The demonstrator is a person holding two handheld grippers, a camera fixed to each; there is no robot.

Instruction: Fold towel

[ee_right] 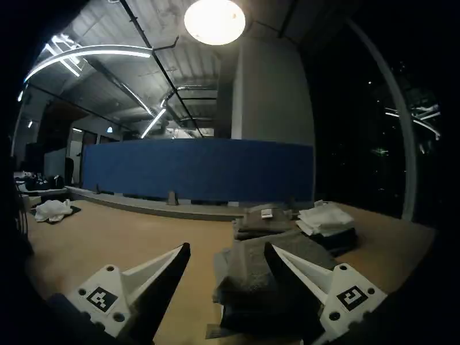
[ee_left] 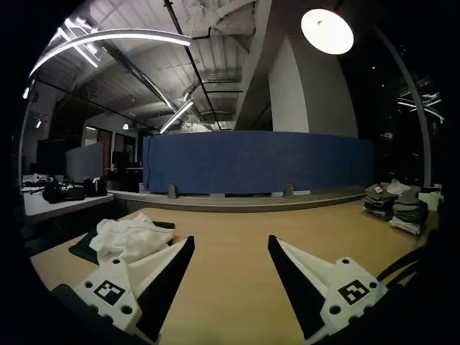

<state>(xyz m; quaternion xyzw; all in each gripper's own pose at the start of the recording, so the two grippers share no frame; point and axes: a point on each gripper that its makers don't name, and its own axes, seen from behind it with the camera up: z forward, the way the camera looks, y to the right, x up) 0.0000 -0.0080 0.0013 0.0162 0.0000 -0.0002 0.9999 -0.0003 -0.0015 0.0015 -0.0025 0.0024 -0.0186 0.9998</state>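
Left gripper (ee_left: 230, 238), jaws spread, above the table (ee_left: 241, 276) near a crumpled white towel (ee_left: 129, 236). Right gripper (ee_right: 226, 245), jaws spread, above folded grey towels (ee_right: 247, 270).

Wooden table (ee_left: 230, 253); crumpled white towel (ee_left: 129, 237) at one end; folded grey stacks (ee_left: 397, 210) at the other

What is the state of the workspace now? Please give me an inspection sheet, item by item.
Surface: wooden table, light brown.
Job's things: crumpled white towel lying on a dark cloth; folded towel stacks near the right tool.
Clutter: dark items on a side desk.
Tools: left tool open above the table; right tool open, beside those stacks.
Cables: nothing clearly seen.
Surroundings: blue partition, ceiling lamp.
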